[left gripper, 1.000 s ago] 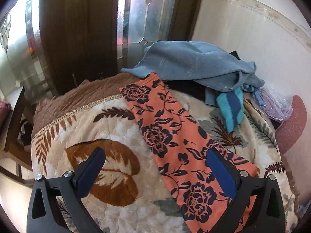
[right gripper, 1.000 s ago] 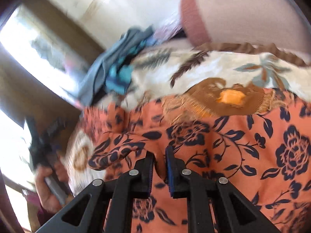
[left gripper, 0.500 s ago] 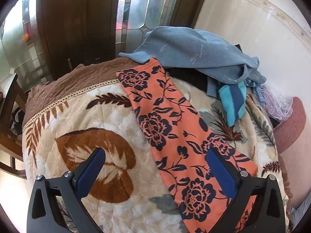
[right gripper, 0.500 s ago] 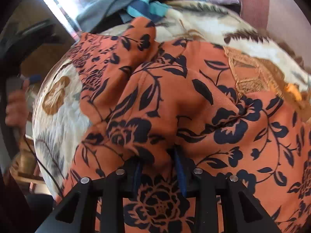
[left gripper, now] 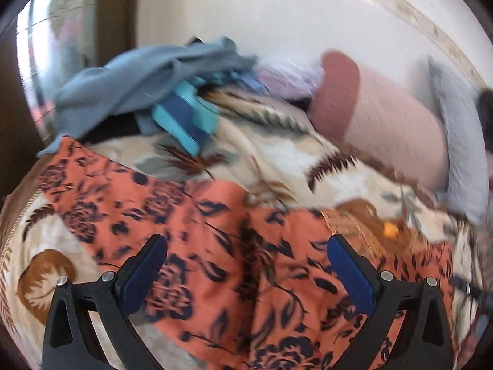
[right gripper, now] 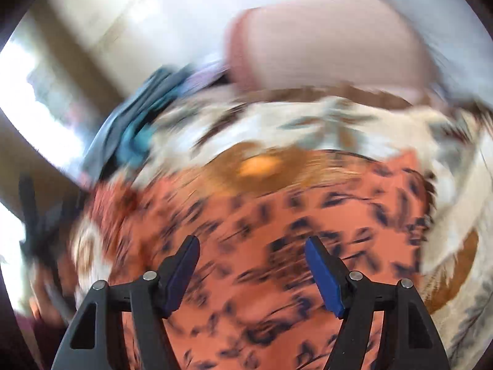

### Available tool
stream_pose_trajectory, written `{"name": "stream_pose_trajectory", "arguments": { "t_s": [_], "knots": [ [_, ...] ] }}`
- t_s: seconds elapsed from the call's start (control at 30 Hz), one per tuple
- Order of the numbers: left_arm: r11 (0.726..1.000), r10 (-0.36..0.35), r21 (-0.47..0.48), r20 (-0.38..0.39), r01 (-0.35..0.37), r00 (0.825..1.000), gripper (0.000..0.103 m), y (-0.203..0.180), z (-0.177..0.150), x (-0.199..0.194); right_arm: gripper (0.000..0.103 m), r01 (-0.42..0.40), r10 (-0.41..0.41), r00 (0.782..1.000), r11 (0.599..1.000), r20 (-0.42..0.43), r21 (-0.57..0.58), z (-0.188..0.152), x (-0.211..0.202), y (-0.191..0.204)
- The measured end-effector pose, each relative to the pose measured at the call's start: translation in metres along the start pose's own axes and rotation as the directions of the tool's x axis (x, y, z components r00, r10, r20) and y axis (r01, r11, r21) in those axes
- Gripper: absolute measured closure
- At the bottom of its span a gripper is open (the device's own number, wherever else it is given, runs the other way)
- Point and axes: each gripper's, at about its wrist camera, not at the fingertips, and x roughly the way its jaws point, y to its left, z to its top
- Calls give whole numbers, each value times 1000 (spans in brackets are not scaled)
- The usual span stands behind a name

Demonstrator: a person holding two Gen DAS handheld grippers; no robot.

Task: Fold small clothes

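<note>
Orange floral garment (left gripper: 234, 246) is lying flat on the bed blanket (left gripper: 277, 154), long axis running left-right under both claws; left claw (left gripper: 246, 274) and right claw (right gripper: 252, 269) are hovering released, gripping nothing, equally near

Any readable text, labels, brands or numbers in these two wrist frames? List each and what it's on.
None readable in either view.
Orange floral garment: flower print only, no tag or label showing.
Leaf-pattern blanket: pattern only.
Pile of blue clothes: no print visible.
Pink pillow: plain.
Left gripper and right gripper: no markings seen.
Right wrist view is heavily motion-blurred, so small print could be missed.
</note>
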Motion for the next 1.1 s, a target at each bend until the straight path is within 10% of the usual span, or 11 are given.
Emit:
{"name": "stream_pose_trajectory", "arguments": {
  "t_s": [0.13, 0.27, 0.4, 0.5, 0.57, 0.73, 0.97, 1.1],
  "knots": [
    [977, 164, 147, -76, -152, 984, 0, -33, -14, 36, 31, 111, -102, 992, 985, -71, 132, 16, 36, -54],
    [883, 431, 238, -72, -404, 899, 0, -36, -23, 80, 34, 269, -262, 962, 958, -77, 103, 20, 63, -46],
    [890, 448, 139, -89, -434, 890, 0, -25, -14, 71, 34, 200, -198, 980, 978, -34, 51, 14, 48, -6],
    [941, 336, -43, -19, -337, 942, 0, -4, 6, 18, 34, 63, -64, 997, 998, -34, -31, 1, 45, 41],
    [942, 321, -118, 63, -313, 945, 0, 15, 15, -17, 34, -12, 6, 999, 993, -52, -116, -5, 54, 82],
    [866, 468, -204, 12, -456, 884, 0, 88, 25, -32, 35, -64, 32, 996, 913, -86, -403, -18, 75, 177],
    [800, 403, -404, -187, -444, 896, 0, 192, 6, -18, 35, -79, -82, 967, 807, -243, -585, -16, 147, 222],
    [783, 333, -466, -247, -412, 910, 0, 219, -6, -8, 94, -79, -133, 950, 773, -282, -629, -18, 167, 232]
  ]
}}
